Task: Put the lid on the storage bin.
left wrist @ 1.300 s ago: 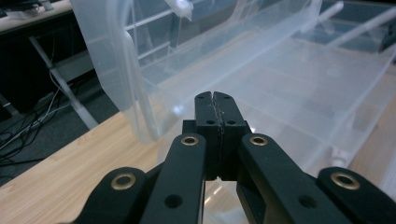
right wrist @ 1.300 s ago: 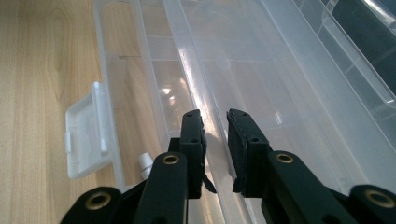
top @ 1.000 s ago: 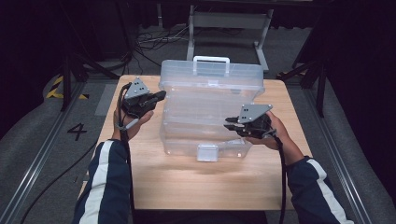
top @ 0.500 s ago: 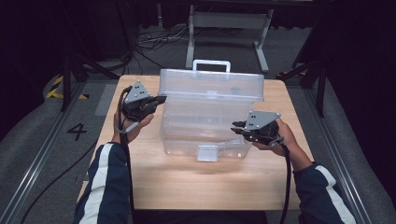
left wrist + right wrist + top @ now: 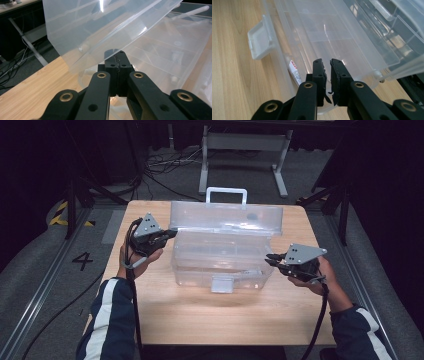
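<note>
A clear plastic toolbox [image 5: 222, 252] stands in the middle of a wooden counter [image 5: 200, 315], its lid [image 5: 227, 217] raised and tilted back, with the carry handle [image 5: 226, 195] at the far edge and the front latch [image 5: 221, 284] hanging toward the person. The left tongs [image 5: 170, 232] sit at the left end of the box, jaws pressed together; in the left gripper view their tips meet the lid's lower edge [image 5: 107, 53], but whether they pinch it or merely rest under it cannot be told. The right tongs [image 5: 271, 258] hover just off the box's right end, jaws nearly together with a thin gap, gripping nothing; they have just been closing. In the right gripper view they point at the open tray [image 5: 332, 37] inside.

Risk, as a judgement: the lid seems supported mainly at one end. If the left tongs slip, it could drop shut or twist on its hinges, and the light box could slide across the counter.
</note>
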{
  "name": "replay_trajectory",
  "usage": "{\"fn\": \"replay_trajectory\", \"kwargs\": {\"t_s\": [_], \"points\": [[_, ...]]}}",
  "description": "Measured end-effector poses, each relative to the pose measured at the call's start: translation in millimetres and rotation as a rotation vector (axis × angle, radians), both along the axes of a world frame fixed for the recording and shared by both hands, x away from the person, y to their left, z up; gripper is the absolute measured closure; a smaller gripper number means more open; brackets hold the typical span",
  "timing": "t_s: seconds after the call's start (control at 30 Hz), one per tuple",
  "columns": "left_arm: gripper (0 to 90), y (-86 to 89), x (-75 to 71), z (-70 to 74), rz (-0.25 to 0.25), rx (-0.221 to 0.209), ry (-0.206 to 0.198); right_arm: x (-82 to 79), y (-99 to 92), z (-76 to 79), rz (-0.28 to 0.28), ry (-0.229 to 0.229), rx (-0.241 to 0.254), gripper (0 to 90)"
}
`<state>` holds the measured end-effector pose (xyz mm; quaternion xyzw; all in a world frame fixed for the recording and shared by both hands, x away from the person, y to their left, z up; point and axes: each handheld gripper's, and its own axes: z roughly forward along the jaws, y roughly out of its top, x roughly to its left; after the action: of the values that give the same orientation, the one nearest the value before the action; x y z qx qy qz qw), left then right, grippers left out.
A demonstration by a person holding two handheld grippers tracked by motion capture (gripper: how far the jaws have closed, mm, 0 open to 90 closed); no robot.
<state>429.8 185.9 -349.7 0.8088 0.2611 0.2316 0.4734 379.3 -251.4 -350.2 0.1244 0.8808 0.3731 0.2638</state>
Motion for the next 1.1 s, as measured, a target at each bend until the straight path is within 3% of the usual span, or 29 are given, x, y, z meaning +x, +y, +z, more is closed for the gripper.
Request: {"fn": "replay_trajectory", "kwargs": {"t_s": [0.27, 0.67, 0.87, 0.97, 1.1], "points": [[90.0, -1.5, -7.9, -7.3, -0.016, 0.066, 0.008, -5.1, -22.4, -1.2, -0.052, 0.014, 0.037, 80.4], [90.0, 0.4, -18.5, -9.7, -0.040, 0.048, 0.029, -1.4, -28.2, -3.9, -0.099, 0.030, 0.058, 77.4], [90.0, 0.1, -20.9, -10.2, -0.051, 0.056, 0.046, -1.1, -27.9, -3.6, -0.109, 0.032, 0.076, 74.9], [90.0, -2.3, -21.7, -9.5, -0.060, 0.086, 0.055, -0.2, -27.7, -4.1, -0.111, 0.036, 0.079, 74.7], [90.0, -4.1, -24.6, -8.7, -0.072, 0.094, 0.079, -0.6, -27.5, -3.5, -0.108, 0.034, 0.081, 74.2]]}}
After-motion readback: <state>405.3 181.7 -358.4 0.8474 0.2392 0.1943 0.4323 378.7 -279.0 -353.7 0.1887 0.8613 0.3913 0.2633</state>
